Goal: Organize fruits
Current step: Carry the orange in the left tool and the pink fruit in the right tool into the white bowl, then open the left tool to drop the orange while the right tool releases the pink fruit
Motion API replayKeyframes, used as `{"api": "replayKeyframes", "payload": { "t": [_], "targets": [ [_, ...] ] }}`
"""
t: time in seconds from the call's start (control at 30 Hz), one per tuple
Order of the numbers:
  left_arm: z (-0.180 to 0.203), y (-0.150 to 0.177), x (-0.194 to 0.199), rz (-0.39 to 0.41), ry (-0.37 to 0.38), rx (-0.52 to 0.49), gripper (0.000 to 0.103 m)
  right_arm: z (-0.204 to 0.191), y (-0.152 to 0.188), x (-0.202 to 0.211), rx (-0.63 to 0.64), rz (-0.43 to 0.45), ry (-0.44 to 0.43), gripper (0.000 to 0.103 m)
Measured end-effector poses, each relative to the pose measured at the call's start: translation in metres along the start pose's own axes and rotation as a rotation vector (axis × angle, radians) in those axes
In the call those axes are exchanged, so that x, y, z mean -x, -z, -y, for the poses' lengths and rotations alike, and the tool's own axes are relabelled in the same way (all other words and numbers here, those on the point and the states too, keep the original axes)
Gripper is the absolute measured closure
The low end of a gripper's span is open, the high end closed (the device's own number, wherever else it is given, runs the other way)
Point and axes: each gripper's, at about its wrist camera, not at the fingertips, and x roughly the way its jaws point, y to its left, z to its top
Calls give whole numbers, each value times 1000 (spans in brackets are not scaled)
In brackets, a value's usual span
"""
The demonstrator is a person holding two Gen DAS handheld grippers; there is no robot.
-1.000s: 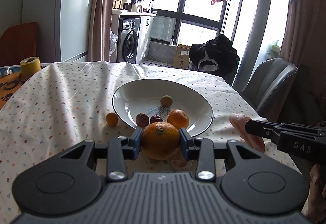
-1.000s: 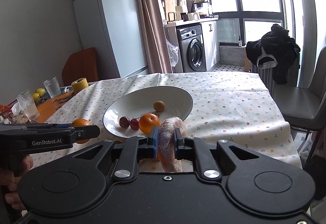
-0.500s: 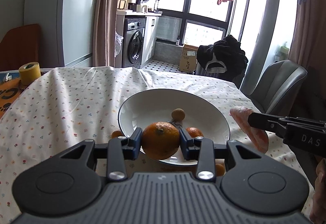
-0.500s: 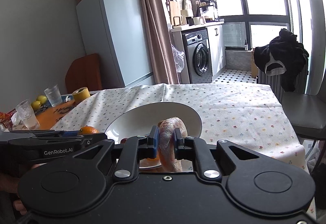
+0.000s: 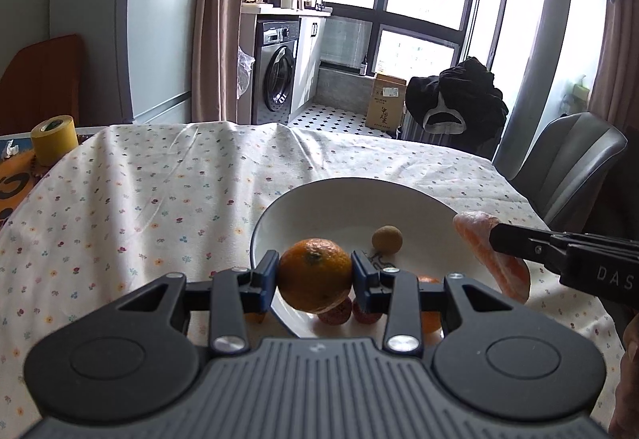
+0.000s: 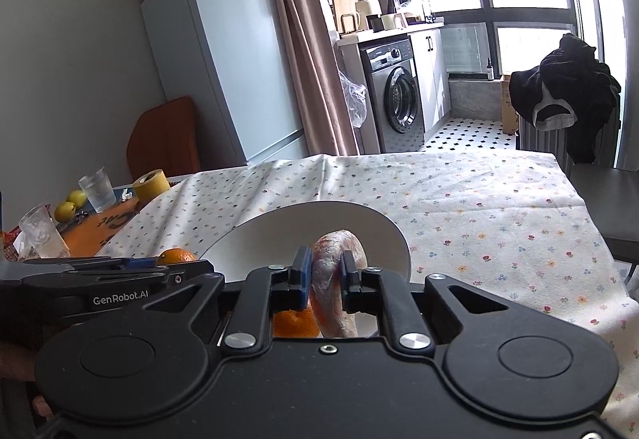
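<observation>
My left gripper point(image 5: 314, 275) is shut on an orange point(image 5: 314, 274), held just above the near rim of the white plate point(image 5: 319, 195). In the plate lie a small brown round fruit point(image 5: 386, 238), two small red fruits point(image 5: 335, 313) and another orange point(image 5: 430, 321), which is partly hidden by my fingers. My right gripper point(image 6: 325, 275) is shut on a pinkish-orange fruit piece point(image 6: 335, 259) over the plate point(image 6: 271, 235). The left wrist view shows that piece point(image 5: 479, 239) at the plate's right rim. In the right wrist view the held orange point(image 6: 175, 256) shows at the left.
A flowered cloth covers the table point(image 5: 159, 191). A yellow tape roll point(image 5: 54, 139), two glasses point(image 6: 97, 189) and lemons point(image 6: 74, 201) stand at the left end. A grey chair point(image 5: 575, 163) is at the table's right side. A small orange fruit point(image 5: 255, 317) lies left of the plate.
Both grippers have moved forward over the plate with their fruit still held. The plate now looks nearer and sits lower in both views.
</observation>
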Motion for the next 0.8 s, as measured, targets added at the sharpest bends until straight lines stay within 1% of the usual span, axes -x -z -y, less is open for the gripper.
{"api": "replayKeyframes", "payload": {
  "t": [0.23,0.47,0.67,0.77,0.8],
  "targets": [
    [-7,-8,-24,-26,-9,4,66,9,-1,-23,-33,-33,-10,90],
    [-8,-7,-41,-48,-3,6,66,20,-1,-35,-65,-52,-12,90],
    [-7,-6,-47,-61,7,2,65,35,-1,-37,-110,-50,56,89],
    [-8,-7,-48,-65,12,11,65,39,0,-35,-123,-47,61,89],
    [-8,-7,-46,-56,11,12,64,39,0,-33,-125,-45,59,89]
  ]
}}
